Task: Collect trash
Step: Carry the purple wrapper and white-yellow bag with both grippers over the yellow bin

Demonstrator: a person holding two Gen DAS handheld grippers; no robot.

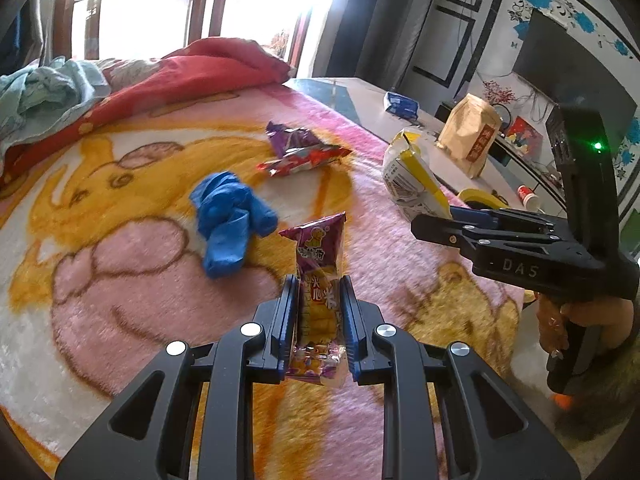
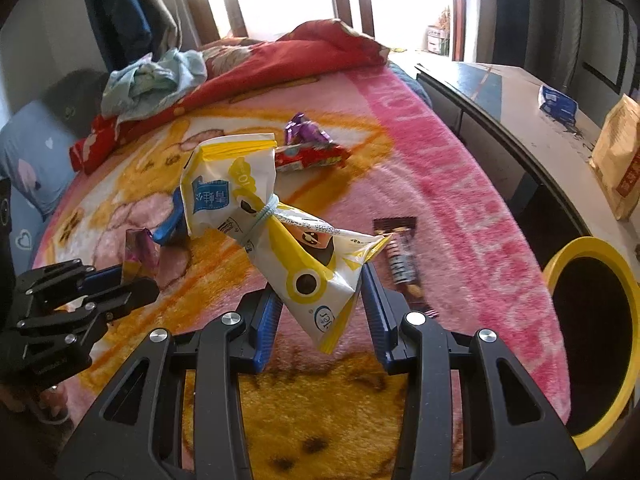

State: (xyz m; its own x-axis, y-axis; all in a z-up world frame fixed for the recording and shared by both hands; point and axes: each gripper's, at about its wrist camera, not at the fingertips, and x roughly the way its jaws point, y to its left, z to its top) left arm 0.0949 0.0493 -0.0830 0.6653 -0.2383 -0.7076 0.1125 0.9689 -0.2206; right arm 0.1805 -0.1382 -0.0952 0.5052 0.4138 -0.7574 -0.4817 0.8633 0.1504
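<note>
Black left gripper [image 1: 318,316] and right gripper [image 2: 320,308], blue-padded jaws, silver screws.

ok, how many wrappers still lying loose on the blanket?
3: purple wrapper and red wrapper together mid-blanket, dark wrapper by the right gripper. Held bag may hide more.

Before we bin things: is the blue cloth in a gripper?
No, the blue cloth lies loose on the blanket, apart from both grippers.

Two grippers [image 1: 318,292] [image 2: 320,280]; five snack wrappers [image 1: 318,264] [image 2: 280,216] [image 1: 308,160] [image 1: 290,138] [image 2: 402,258]; one blue cloth [image 1: 228,216]; one yellow-rimmed bin [image 2: 592,248]; one paper bag [image 1: 468,132] on the desk [image 1: 360,96].
</note>
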